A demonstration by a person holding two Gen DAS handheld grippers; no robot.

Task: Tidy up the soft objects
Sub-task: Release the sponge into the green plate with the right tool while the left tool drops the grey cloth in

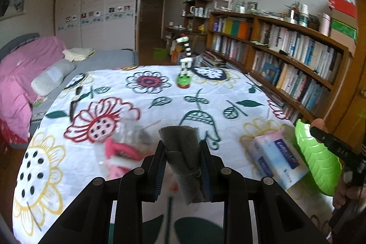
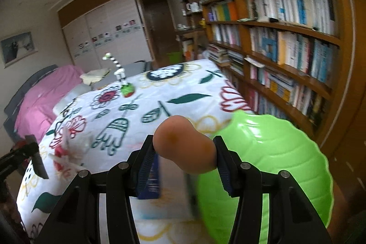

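Grip state first. The left gripper (image 1: 183,166) is closed on a rolled grey cloth (image 1: 183,152); both pads press its sides, and the roll stands roughly upright between them, its top edge above the pad tips and its lower end hanging below. The right gripper (image 2: 184,159) is closed at a wider setting on a peach-coloured squashy object (image 2: 183,145), a rounded, two-lobed shape that bulges above the pads.

Placement target, as judged from the layout: the green leaf-shaped dish (image 2: 274,152) lies just beside the right gripper, at the near right corner of the flower-print bedspread (image 1: 160,102). A tissue pack (image 1: 276,159) lies against the dish's left side. A pink-and-white item (image 1: 121,152) lies left of the left gripper; blur prevents identifying it. A striped toy figure (image 1: 186,61) stands well apart at the far edge.

Procedure for the carry:
- Keep both grips unchanged while the items travel; the cloth roll is loosely wound and may unfurl or slip if pressure eases.
- Bring the right gripper over the dish's hollow before opening. The squashy object is likely to spring back on release, so lower it near the surface first.
- Route the left gripper clear of the tissue pack and of the right gripper.
- Release one item at a time, confirming that each has settled.
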